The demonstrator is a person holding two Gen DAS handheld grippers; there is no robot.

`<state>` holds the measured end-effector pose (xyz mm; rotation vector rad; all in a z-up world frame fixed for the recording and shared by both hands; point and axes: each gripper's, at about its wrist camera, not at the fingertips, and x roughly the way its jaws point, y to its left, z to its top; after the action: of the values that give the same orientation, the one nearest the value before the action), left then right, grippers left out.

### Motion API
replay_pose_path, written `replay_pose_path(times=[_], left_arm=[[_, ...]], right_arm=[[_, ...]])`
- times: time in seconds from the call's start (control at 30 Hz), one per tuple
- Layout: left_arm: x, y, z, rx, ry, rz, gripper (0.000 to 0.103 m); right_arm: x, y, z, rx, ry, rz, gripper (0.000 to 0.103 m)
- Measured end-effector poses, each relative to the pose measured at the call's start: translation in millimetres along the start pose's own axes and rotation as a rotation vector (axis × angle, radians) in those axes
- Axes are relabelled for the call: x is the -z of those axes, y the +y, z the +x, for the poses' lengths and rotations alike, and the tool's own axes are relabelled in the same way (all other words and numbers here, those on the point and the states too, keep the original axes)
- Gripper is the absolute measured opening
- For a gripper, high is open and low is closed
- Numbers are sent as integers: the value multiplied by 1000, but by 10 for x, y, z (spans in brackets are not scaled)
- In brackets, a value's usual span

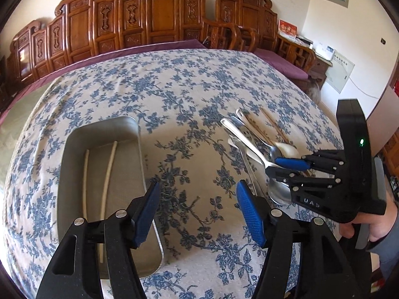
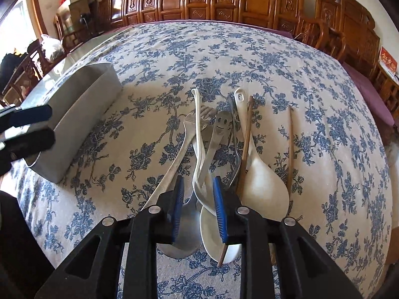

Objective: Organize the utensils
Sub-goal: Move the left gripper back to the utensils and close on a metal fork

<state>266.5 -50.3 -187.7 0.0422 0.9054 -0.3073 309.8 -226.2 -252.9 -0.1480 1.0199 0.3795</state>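
my right gripper (image 2: 197, 204) sits over the utensil pile (image 2: 219, 144), to the right of the metal tray (image 1: 99, 129). its jaws are narrow around a white spoon handle (image 2: 199, 174); i cannot tell whether the pads press it. the handle's long axis runs away from me, bowl end nearest. the right hand is nearer the pile. my left gripper (image 1: 197, 211) hangs beside the tray, jaws apart, empty. two white chopsticks (image 1: 108, 164) lie in the tray.
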Motion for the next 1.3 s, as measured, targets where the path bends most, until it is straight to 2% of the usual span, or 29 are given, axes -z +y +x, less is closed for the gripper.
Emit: replay_pose_path(times=[0.1,0.27,0.5,0.67,0.87,0.93,1.07,1.3], left_arm=[[12,-42,49,13,5,-1,60],[24,-132,112,24,11,7,60],[54,-281,231,27,24,31,60],[84,-442,381,7,47,61,60],[76,-593,579,8,66,61,60],[40,-620,706,18,93,32,56],[16,-683,907,-19,117,48,47],[-117,-766,1066,-58,108,92,37]], right_arm=[[-11,-10,-29,-34,-5,-7,4],[0,-5,-176,-83,-38,-37,4],[94,-76,-565,-95,-118,-36,4],[212,-143,-746,-66,-147,-38,4],[330,-243,-786,-31,-136,-46,4],[343,-298,-791,-27,-134,-37,4],[354,-379,-827,-24,-142,-20,4],[316,-435,-885,-26,-159,-6,4]])
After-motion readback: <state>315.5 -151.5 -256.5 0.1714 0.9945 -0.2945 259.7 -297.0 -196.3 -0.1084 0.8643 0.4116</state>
